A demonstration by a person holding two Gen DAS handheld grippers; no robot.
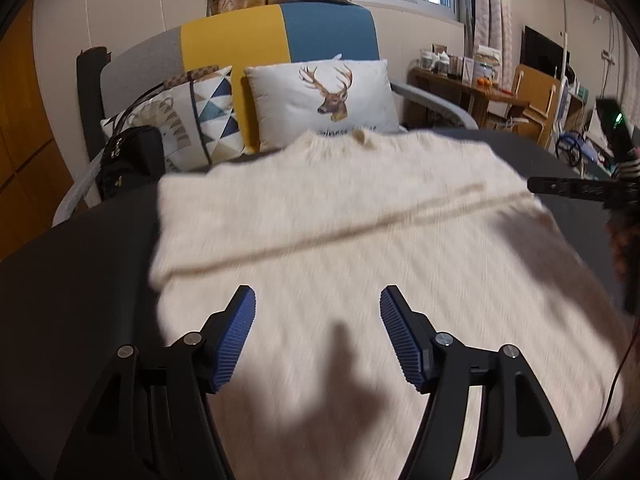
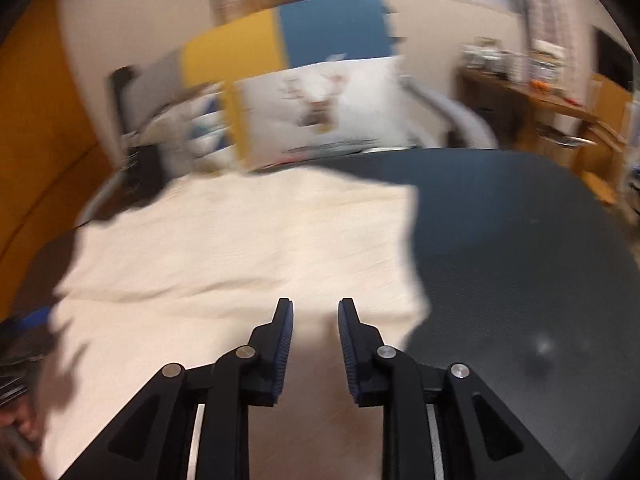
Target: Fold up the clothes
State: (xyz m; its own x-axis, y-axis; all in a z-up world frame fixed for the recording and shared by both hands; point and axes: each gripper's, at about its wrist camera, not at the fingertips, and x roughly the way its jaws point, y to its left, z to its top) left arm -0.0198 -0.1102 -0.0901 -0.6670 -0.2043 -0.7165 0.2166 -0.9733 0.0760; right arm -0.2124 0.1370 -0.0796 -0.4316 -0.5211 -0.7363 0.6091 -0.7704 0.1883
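Note:
A cream knitted sweater [image 1: 340, 232] lies spread flat on a dark table [image 1: 72, 280], its collar at the far edge and a fold line crossing it. My left gripper [image 1: 318, 304] hovers open over the sweater's near half, blue pads wide apart, nothing between them. In the right wrist view, which is motion-blurred, the same sweater [image 2: 240, 248] covers the left and middle of the table [image 2: 520, 260]. My right gripper [image 2: 315, 312] is open with a narrower gap, above the sweater's near right part. The right gripper's body [image 1: 592, 190] shows at the right edge of the left wrist view.
Behind the table stands a sofa with a yellow and blue back [image 1: 280, 36], a deer-print cushion [image 1: 324, 96] and a triangle-pattern cushion [image 1: 188, 120]. A black bag [image 1: 128, 160] sits at the far left. A cluttered wooden desk [image 1: 472, 88] stands at the right.

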